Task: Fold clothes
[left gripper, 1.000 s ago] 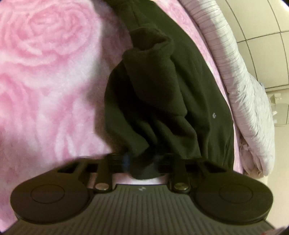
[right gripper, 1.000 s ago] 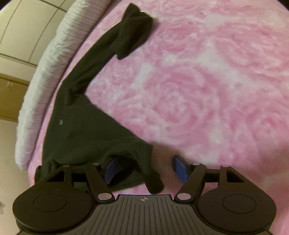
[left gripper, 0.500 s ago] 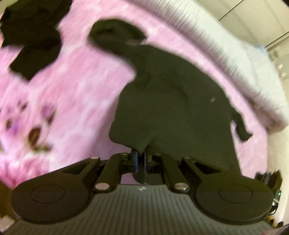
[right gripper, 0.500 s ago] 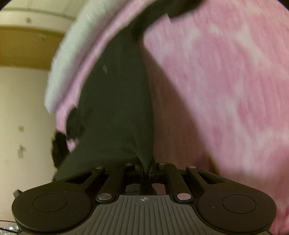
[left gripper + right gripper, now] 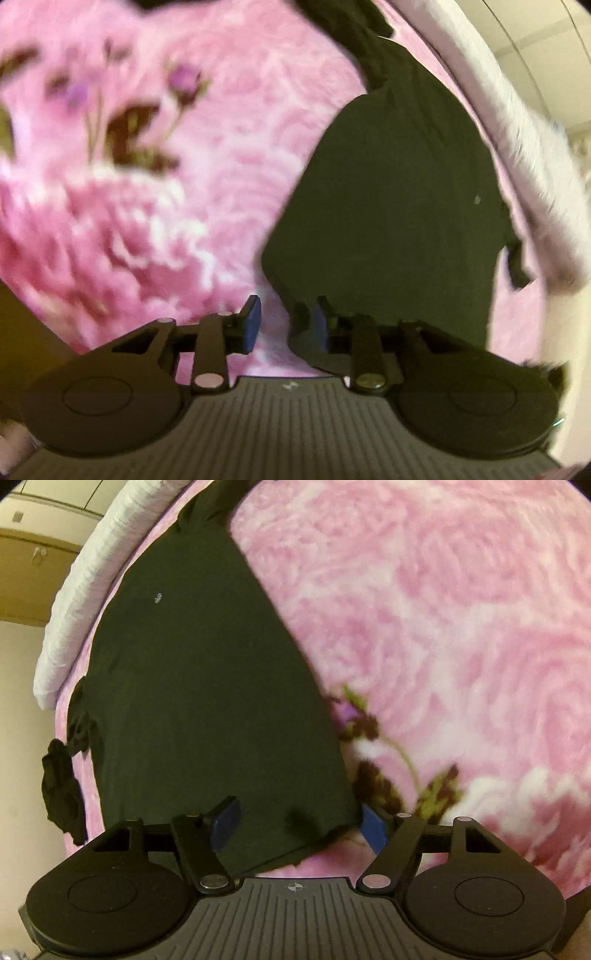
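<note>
A black garment [image 5: 391, 221] lies spread flat on a pink rose-patterned blanket [image 5: 184, 221]; it also shows in the right wrist view [image 5: 207, 686], with a small white mark on it. My left gripper [image 5: 286, 326] is open, its jaws astride the garment's near left corner. My right gripper [image 5: 299, 825] is open wide over the garment's near right corner, which lies loose between the blue pads. A sleeve runs away at the far end [image 5: 214, 502].
A white ribbed cover [image 5: 77, 602] edges the bed beyond the garment, with pale wall and wooden trim behind. Another dark cloth [image 5: 61, 790] hangs off the bed's edge at left. The blanket [image 5: 461, 627] stretches wide to the right.
Both grippers were shut on the garment's near corners half a second ago. Both have opened, and the garment now lies spread flat and straightened on the blanket.
</note>
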Demonstrator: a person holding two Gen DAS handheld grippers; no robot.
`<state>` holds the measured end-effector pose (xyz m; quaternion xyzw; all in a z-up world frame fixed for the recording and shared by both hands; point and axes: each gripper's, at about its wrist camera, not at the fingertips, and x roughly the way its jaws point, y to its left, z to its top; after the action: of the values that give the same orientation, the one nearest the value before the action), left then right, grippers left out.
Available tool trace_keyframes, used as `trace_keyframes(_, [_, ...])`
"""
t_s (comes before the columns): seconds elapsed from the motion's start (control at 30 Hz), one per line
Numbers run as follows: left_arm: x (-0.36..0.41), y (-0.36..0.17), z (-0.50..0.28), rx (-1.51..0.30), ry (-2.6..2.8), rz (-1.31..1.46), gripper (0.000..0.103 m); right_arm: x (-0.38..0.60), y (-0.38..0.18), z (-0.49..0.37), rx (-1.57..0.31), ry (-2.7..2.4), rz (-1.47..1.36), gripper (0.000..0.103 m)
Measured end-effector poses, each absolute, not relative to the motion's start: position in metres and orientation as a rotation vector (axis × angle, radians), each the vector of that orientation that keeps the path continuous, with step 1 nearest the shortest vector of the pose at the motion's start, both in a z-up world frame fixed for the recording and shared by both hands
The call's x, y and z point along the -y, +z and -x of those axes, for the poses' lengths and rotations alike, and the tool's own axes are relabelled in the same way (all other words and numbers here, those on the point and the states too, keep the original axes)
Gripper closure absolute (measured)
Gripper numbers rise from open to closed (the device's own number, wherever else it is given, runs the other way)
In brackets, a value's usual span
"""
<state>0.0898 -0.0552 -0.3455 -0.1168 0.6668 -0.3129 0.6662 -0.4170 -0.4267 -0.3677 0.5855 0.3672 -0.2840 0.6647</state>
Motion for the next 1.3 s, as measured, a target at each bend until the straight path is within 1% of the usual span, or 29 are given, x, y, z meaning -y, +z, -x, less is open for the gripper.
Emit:
trace_keyframes(0.03, [0.059,-0.354,-0.088,-1.522,-0.724,0.338,0.078,0.424,-0.372,0.418,-0.816,-0.645,-1.322,0.031])
trace_keyframes(0.07, [0.064,-0.358,-0.085,-1.513,-0.727,0.389,0.085,0.423,-0.371,0.42,-0.795,-0.651,-1.319,0.032])
trace_keyframes(0.1, [0.076,-0.355,-0.082,-1.467,-0.735,0.402,0.1,0.422,-0.37,0.423,-0.772,-0.658,-1.314,0.039])
trace_keyframes(0.13, [0.098,-0.343,-0.073,-1.407,-0.779,0.299,0.097,0.422,-0.368,0.425,-0.748,-0.664,-1.309,0.069])
trace_keyframes(0.17, [0.124,-0.327,-0.062,-1.341,-0.837,0.141,0.096,0.422,-0.363,0.427,-0.751,-0.682,-1.289,0.083])
trace_keyframes(0.23, [0.173,-0.299,-0.032,-1.213,-0.96,-0.179,0.094,0.421,-0.349,0.429,-0.775,-0.728,-1.237,0.083])
trace_keyframes(0.27, [0.195,-0.291,-0.011,-1.161,-1.038,-0.344,0.088,0.421,-0.345,0.428,-0.792,-0.737,-1.215,0.082])
trace_keyframes(0.3, [0.207,-0.289,0.007,-1.15,-1.098,-0.447,0.084,0.42,-0.341,0.428,-0.812,-0.742,-1.195,0.082])
trace_keyframes(0.33, [0.214,-0.29,0.023,-1.163,-1.15,-0.515,0.084,0.42,-0.338,0.427,-0.831,-0.746,-1.175,0.081])
trace_keyframes(0.4, [0.206,-0.299,0.03,-1.237,-1.134,-0.488,0.084,0.42,-0.338,0.425,-0.844,-0.729,-1.197,0.072])
trace_keyframes(0.47, [0.184,-0.304,0.016,-1.319,-1.041,-0.357,0.086,0.42,-0.338,0.422,-0.835,-0.699,-1.202,0.055])
trace_keyframes(0.5, [0.174,-0.303,0.007,-1.329,-0.993,-0.288,0.084,0.42,-0.338,0.42,-0.831,-0.686,-1.197,0.054])
trace_keyframes(0.57, [0.157,-0.298,-0.01,-1.322,-0.905,-0.17,0.08,0.421,-0.342,0.42,-0.827,-0.684,-1.204,0.053])
trace_keyframes(0.63, [0.162,-0.294,-0.018,-1.293,-0.902,-0.187,0.078,0.422,-0.347,0.422,-0.82,-0.693,-1.215,0.053])
trace_keyframes(0.8, [0.216,-0.298,0.006,-1.163,-1.001,-0.418,0.076,0.427,-0.351,0.424,-0.805,-0.722,-1.214,0.053])
trace_keyframes(0.87, [0.24,-0.307,0.023,-1.096,-1.019,-0.536,0.076,0.429,-0.351,0.424,-0.808,-0.728,-1.195,0.053])
trace_keyframes(0.9, [0.251,-0.314,0.03,-1.067,-1.015,-0.601,0.073,0.431,-0.351,0.423,-0.811,-0.731,-1.187,0.053])
trace_keyframes(0.93, [0.261,-0.323,0.038,-1.042,-1.005,-0.668,0.072,0.432,-0.352,0.422,-0.817,-0.729,-1.18,0.053])
trace_keyframes(1.0, [0.265,-0.334,0.04,-1.008,-0.961,-0.709,0.073,0.433,-0.355,0.42,-0.831,-0.721,-1.167,0.053])
trace_keyframes(1.03, [0.265,-0.338,0.04,-0.994,-0.936,-0.72,0.077,0.433,-0.356,0.419,-0.838,-0.718,-1.161,0.053])
trace_keyframes(1.07, [0.266,-0.343,0.039,-0.979,-0.911,-0.73,0.093,0.434,-0.358,0.418,-0.845,-0.714,-1.155,0.053])
trace_keyframes(1.1, [0.259,-0.342,0.034,-0.987,-0.901,-0.685,0.095,0.433,-0.359,0.417,-0.851,-0.71,-1.149,0.053])
trace_keyframes(1.2, [0.22,-0.326,0.008,-1.033,-0.877,-0.498,0.098,0.43,-0.361,0.415,-0.862,-0.703,-1.14,0.053])
trace_keyframes(1.23, [0.206,-0.319,0.0,-1.03,-0.862,-0.465,0.098,0.429,-0.362,0.416,-0.862,-0.696,-1.149,0.054])
trace_keyframes(1.27, [0.191,-0.311,-0.008,-1.02,-0.846,-0.442,0.098,0.428,-0.363,0.417,-0.862,-0.689,-1.157,0.071])
trace_keyframes(1.3, [0.176,-0.303,-0.015,-1.017,-0.83,-0.418,0.098,0.427,-0.364,0.417,-0.865,-0.672,-1.17,0.094])
